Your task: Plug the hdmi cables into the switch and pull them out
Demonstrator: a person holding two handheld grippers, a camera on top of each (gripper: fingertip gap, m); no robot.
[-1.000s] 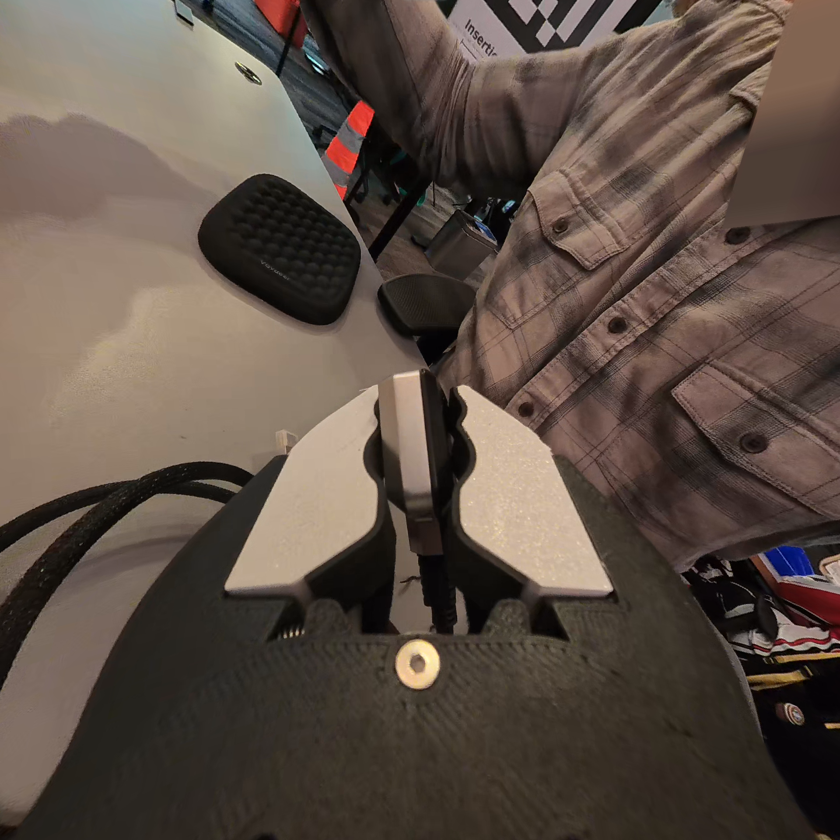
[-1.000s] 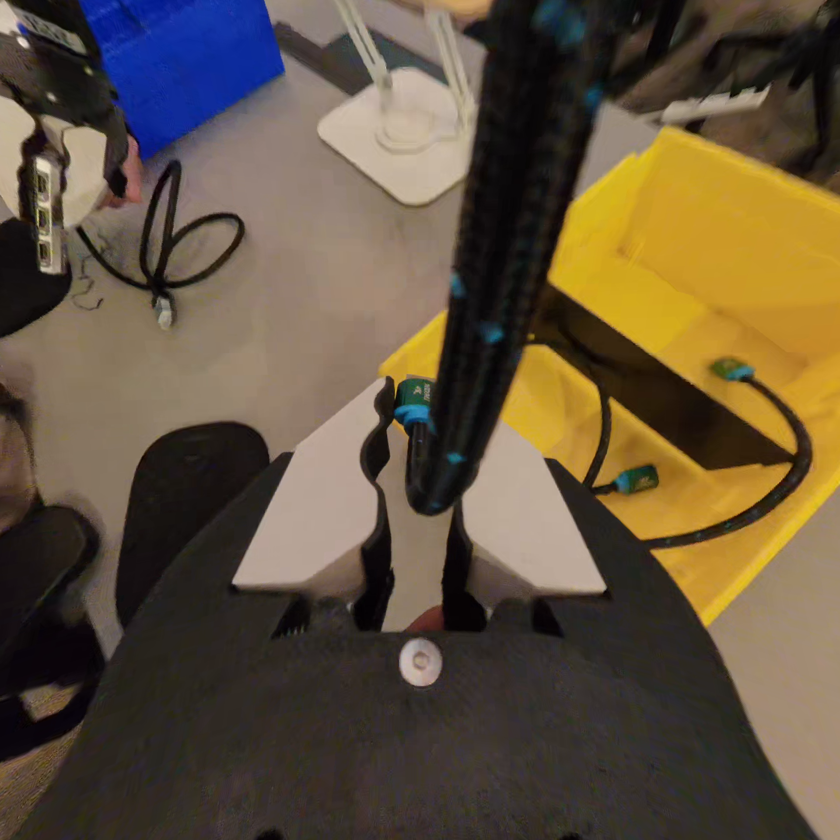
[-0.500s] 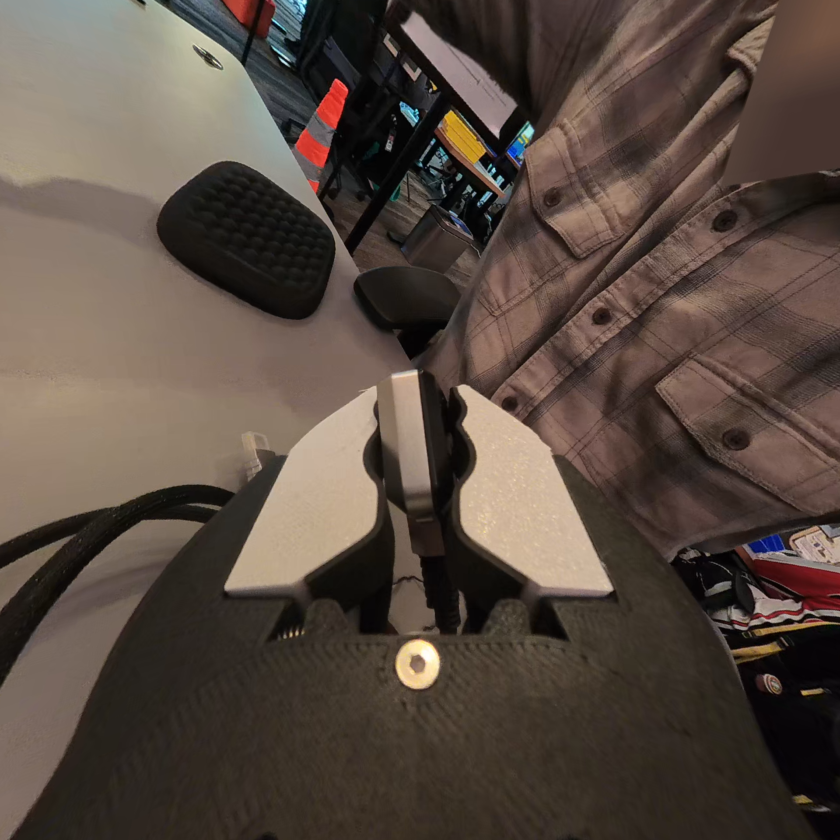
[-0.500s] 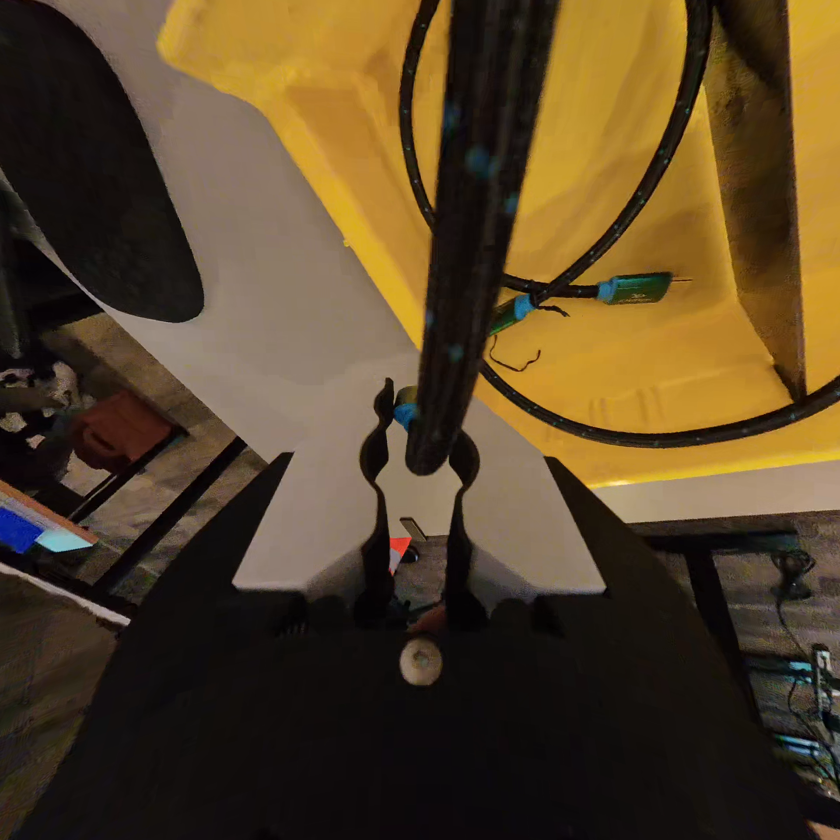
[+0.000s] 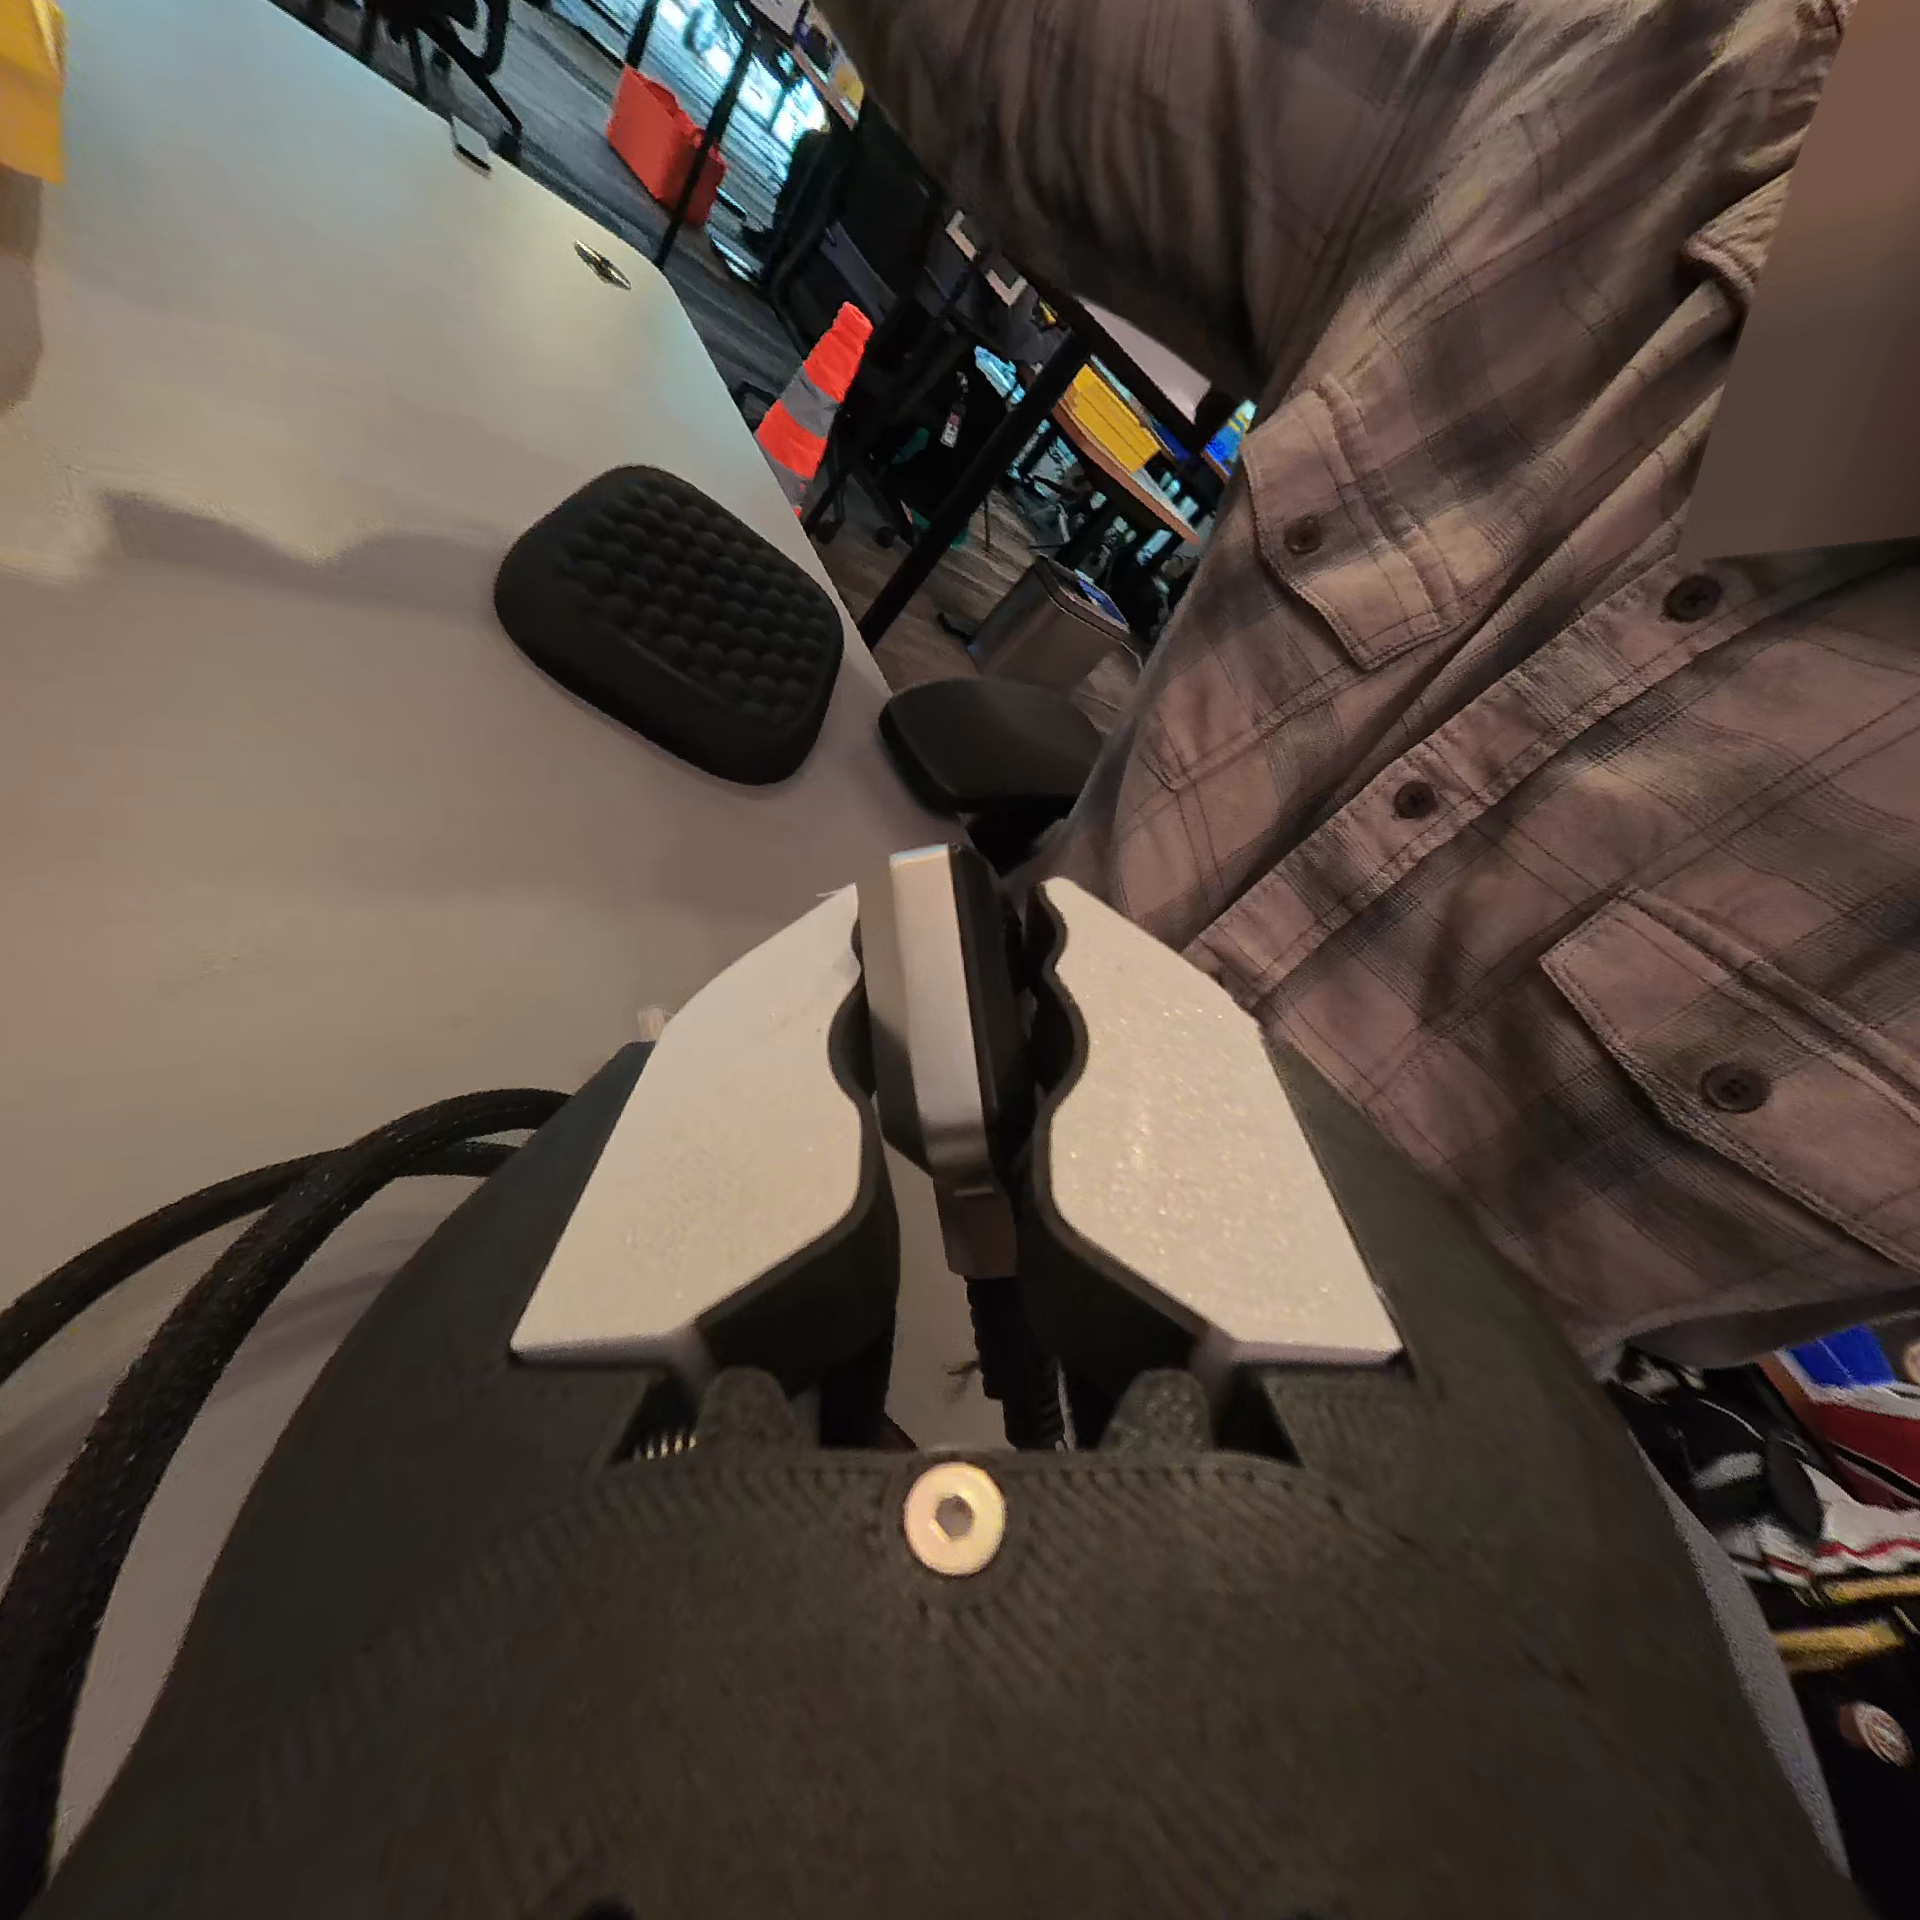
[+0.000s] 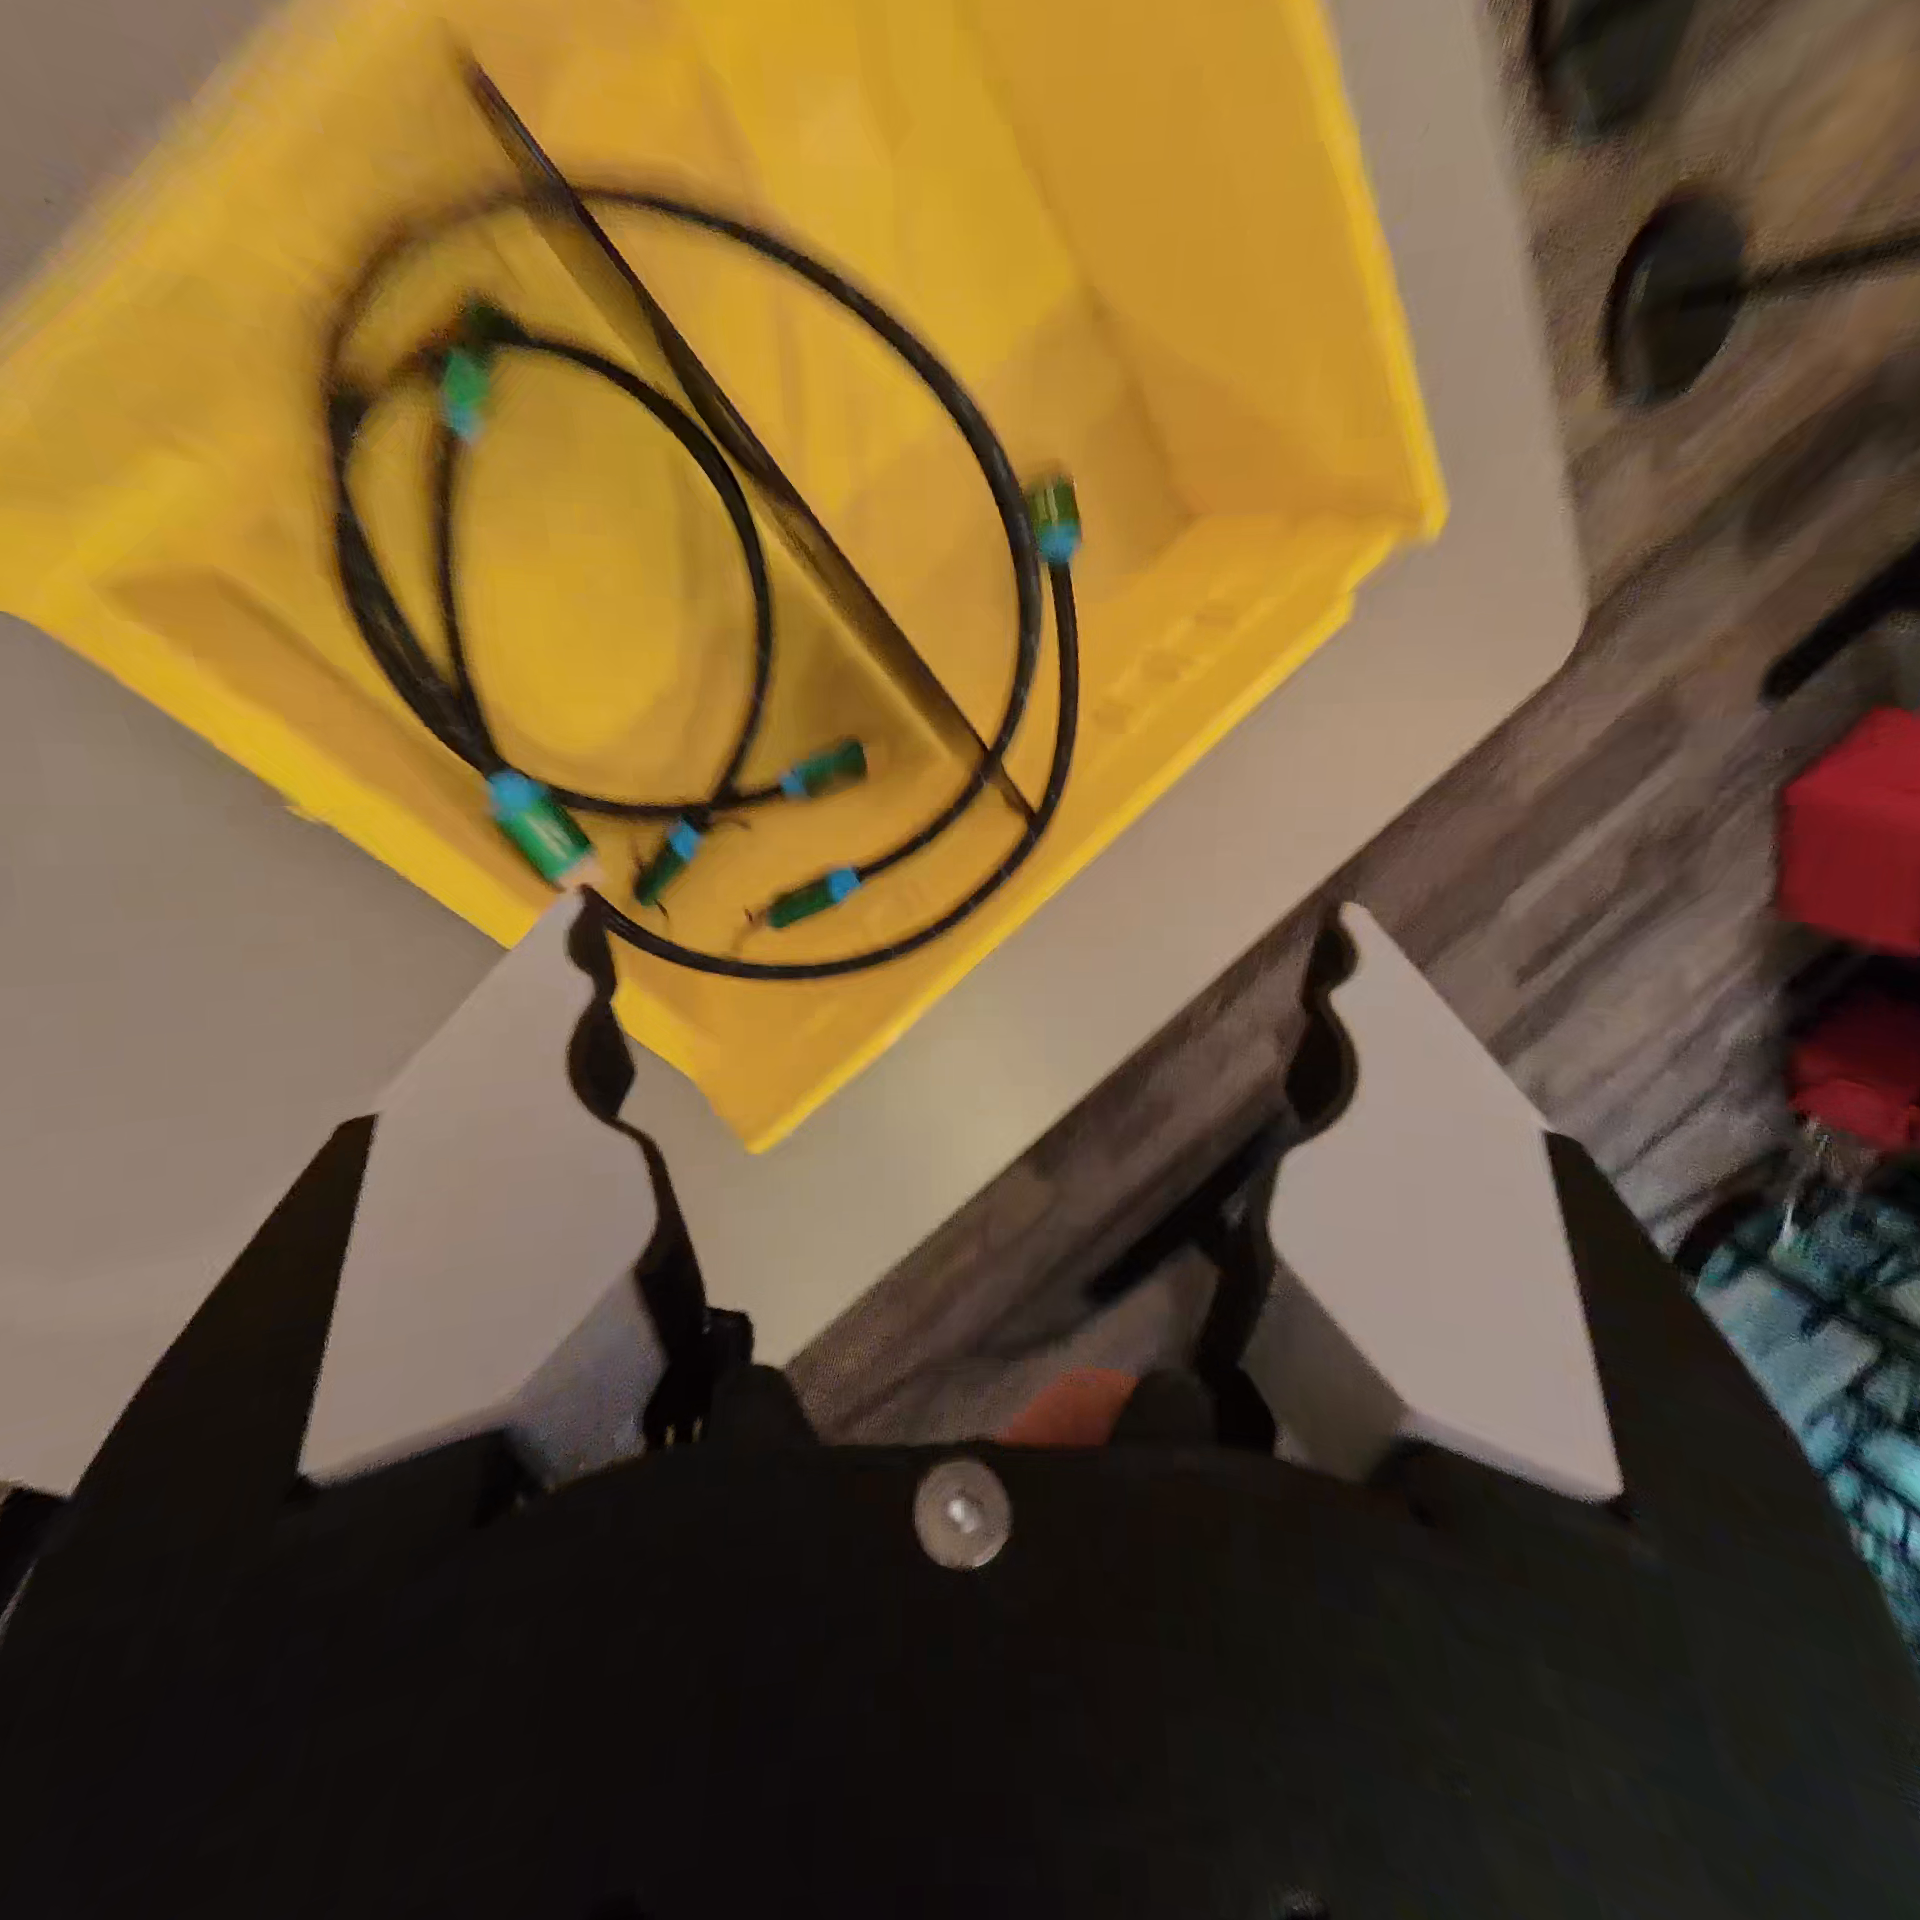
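Our left tool (image 5: 951, 951) is closed tight on the grey switch (image 5: 930, 1023), held edge-up above the white tabletop (image 5: 312, 831). Our right tool (image 6: 956, 925) stands wide and holds nothing, above the yellow bin (image 6: 1195, 312). In the bin we see the black cables (image 6: 914, 343) coiled, with green plugs (image 6: 540, 831).

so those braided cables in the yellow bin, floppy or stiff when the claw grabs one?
Likely floppy: the braided cables lie in loose loops in the yellow bin. Probably tangle-prone, since the loops cross. The green plugs look rigid, so they seem the better grab points.
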